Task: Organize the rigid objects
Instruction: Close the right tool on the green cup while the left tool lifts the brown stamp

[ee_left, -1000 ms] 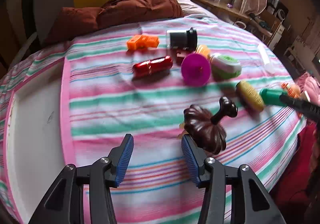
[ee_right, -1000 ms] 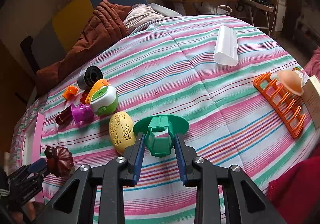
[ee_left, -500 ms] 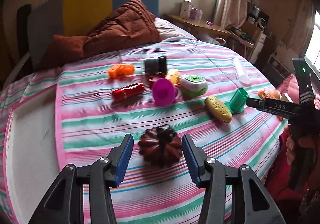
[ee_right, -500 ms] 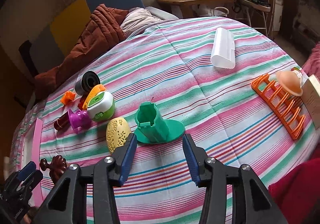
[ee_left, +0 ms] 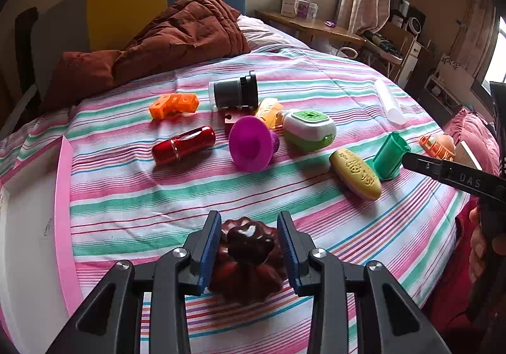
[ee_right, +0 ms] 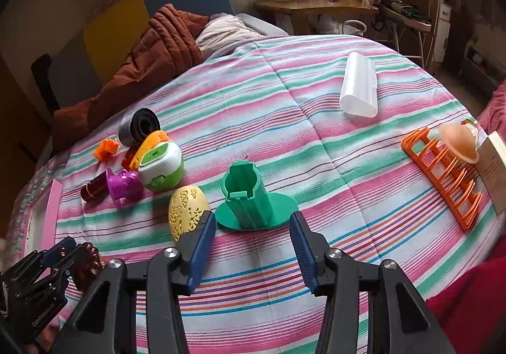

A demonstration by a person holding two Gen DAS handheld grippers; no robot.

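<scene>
Brown glossy plastic, hard-looking: the fluted pumpkin-shaped piece [ee_left: 246, 259] sits low centre of the left wrist view on the striped bedspread [ee_left: 126, 196], right between the blue pads of the left gripper [ee_left: 249, 246]. Jaws are closing on it; pads look at or just about at its ribbed sides, can't confirm firm pressure. In the right wrist view it shows at lower left, same gripper [ee_right: 68, 254] around it.

Handling, my guess: light, stiff, hollow toy; shiny so prob. slippery. Ribs give the pads some bite. Best hold is across the wide body, low, not the knobby stem on top, which would let it swing. Soft bedding under it means pressing down just sinks it.

Further right: the right gripper [ee_right: 251, 227] stands released, nothing between the pads, w/ the green flanged holder [ee_right: 249, 199] upright just beyond the tips and the yellow patterned egg [ee_right: 186, 211] beside the left pad.

Vs. a sec ago: the pumpkin piece lay right of the left gripper, stem sticking out sideways; now it is framed between the pads, and the jaws are much narrower. The right gripper was clamped on the green holder, held tilted; now the holder stands on its flange, let go.
</scene>
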